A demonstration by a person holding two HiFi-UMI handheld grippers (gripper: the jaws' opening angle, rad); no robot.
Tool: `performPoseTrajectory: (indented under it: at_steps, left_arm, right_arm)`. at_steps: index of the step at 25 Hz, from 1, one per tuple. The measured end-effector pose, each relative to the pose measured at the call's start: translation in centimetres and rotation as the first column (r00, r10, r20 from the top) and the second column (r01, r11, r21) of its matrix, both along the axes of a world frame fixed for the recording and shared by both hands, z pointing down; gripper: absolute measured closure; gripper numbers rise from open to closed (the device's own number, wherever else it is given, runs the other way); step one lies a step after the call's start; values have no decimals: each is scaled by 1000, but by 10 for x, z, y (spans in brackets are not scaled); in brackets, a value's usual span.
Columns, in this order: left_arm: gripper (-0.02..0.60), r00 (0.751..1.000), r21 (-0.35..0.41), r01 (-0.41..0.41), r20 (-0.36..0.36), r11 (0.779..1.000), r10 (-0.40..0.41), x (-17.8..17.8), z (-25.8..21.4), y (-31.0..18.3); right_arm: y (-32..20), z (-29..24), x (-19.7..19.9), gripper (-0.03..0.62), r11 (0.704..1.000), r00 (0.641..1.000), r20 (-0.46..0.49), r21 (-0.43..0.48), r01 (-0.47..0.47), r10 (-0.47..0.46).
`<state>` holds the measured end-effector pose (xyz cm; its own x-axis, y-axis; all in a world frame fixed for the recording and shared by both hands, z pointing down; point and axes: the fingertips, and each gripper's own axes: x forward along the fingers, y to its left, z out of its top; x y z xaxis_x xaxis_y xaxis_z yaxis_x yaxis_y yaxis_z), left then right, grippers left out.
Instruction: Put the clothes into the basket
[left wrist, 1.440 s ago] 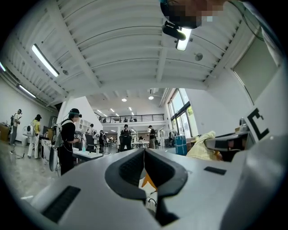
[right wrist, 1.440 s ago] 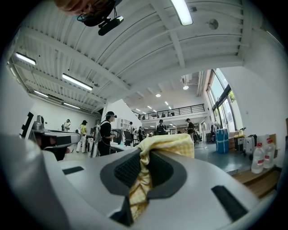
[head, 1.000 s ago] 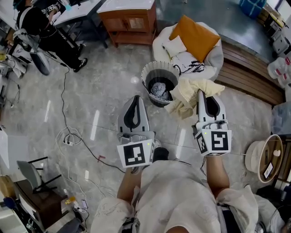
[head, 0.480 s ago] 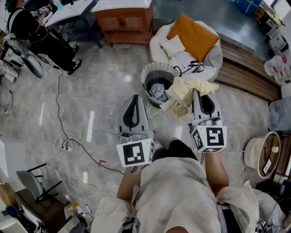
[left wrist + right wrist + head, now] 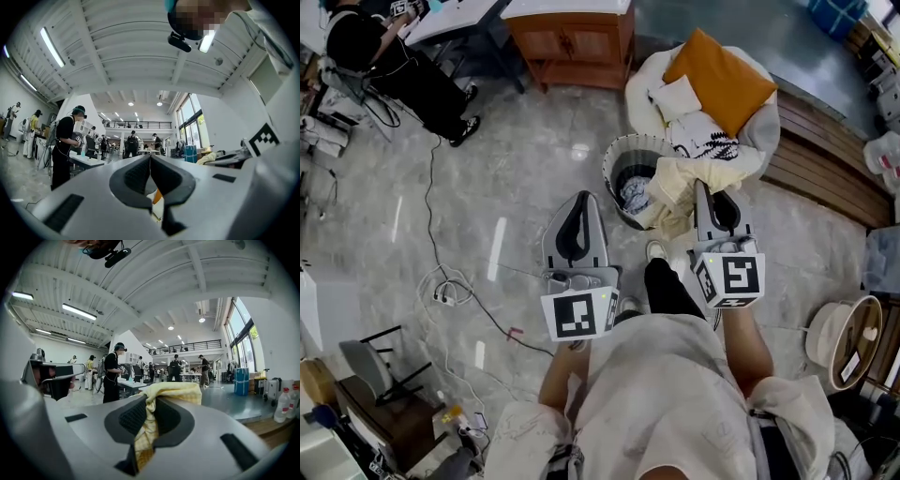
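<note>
The right claw (image 5: 705,190) is closed on a pale yellow garment (image 5: 682,180). In the right gripper view the claw (image 5: 149,401) is seen with a fold of the checked cloth (image 5: 174,391) pinched between its pads; the fabric bunches over the tips and trails down through the gap.

In the head view the garment is spread from the claw's tips towards 10 o'clock. It covers the basket (image 5: 616,157) at the 3 o'clock side of its rim, though contact with the rim cannot be judged.

The basket is stood upright on the grey marble floor (image 5: 502,183), at about 1 o'clock from the middle of the head view. A crumpled grey garment (image 5: 634,193) is already lying inside it.

The left claw (image 5: 579,199) is held at 9 o'clock of the right one, well apart from the basket. Its jaws are pressed together with nothing between them, as shown in the left gripper view (image 5: 150,158).

A white beanbag seat (image 5: 649,86) is placed just beyond the basket at 1 o'clock. An orange cushion (image 5: 722,80) and a black-and-white patterned cloth (image 5: 705,138) lie on it.

A wooden cabinet (image 5: 574,39) is seen at 12 o'clock, and a cable (image 5: 442,286) is strewn on the floor at 9 o'clock.
</note>
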<state>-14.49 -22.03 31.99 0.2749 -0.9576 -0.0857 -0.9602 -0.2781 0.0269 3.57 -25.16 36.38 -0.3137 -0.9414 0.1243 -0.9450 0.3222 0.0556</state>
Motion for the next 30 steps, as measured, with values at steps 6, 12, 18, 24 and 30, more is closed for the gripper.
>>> performPoseTrajectory:
  at_steps: [6, 12, 18, 24, 30]
  left_arm:
    - [577, 1000, 22, -1, 6, 1000, 1, 19, 2, -47]
    - [577, 1000, 1, 18, 20, 1000, -18, 35, 16, -90]
    - [577, 998, -38, 51, 44, 998, -49, 44, 29, -115]
    - [577, 995, -66, 88, 48, 994, -85, 48, 41, -128]
    - [577, 991, -95, 126, 53, 987, -122, 47, 50, -138]
  right_arm:
    - [-55, 13, 7, 576, 999, 999, -7, -11, 54, -54]
    - [-105, 37, 14, 576, 995, 996, -14, -52, 89, -90]
    - [-141, 87, 19, 576, 981, 992, -27, -153, 117, -123]
    - [-164, 154, 15, 574, 951, 985, -52, -274, 144, -164]
    - [-180, 238, 7, 574, 890, 975, -82, -430, 154, -209]
